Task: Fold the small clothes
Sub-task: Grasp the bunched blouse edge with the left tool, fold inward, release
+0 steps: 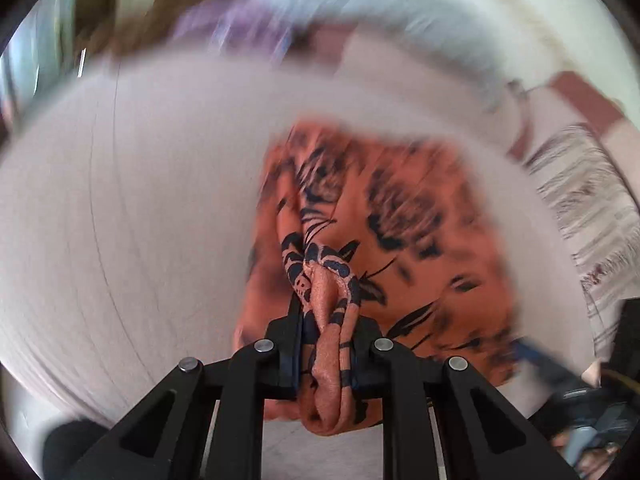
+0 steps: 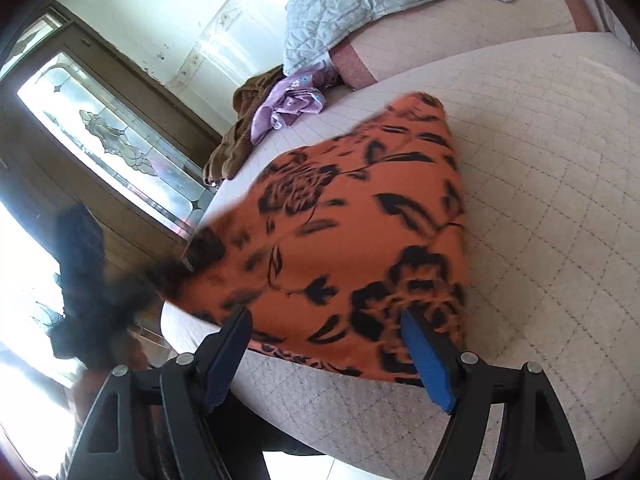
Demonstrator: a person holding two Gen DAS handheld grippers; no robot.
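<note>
Two grippers are mine, one in each hand, both aimed downward at a bed. My left gripper (image 1: 326, 320) tilts steeply down, and its two black fingers are pinched together on a bunched fold of an orange garment with a black floral print (image 1: 384, 216). The fold stands up between the pads and spills back toward the camera in a soft roll. Beyond the pinch, the rest of the cloth spreads across a pale quilted mattress (image 1: 132, 200); this view is heavily blurred. A white fringed cloth (image 1: 580, 200) lies at the right edge of that view.

My right gripper (image 2: 326, 320) tips down less steeply and is rolled to one side. Its jaws stand wide apart with nothing pressed between them: the left finger (image 2: 230, 344) sits at the near hem of the garment (image 2: 352, 220), and the right finger, with its blue pad (image 2: 428, 364), lies over the printed cloth near the bed's edge. Whether either fingertip touches the fabric I cannot tell.

From this side the garment lies mostly flat on the mattress (image 2: 540, 160), one corner drawn out to the left toward my blurred left gripper (image 2: 100, 300). Farther back lie a crumpled lilac cloth (image 2: 292, 108), a brown cloth (image 2: 236, 140) hanging over the bed's edge, and a pale blue quilted piece (image 2: 380, 0). A leaded-glass door (image 2: 120, 140) stands at the left.
</note>
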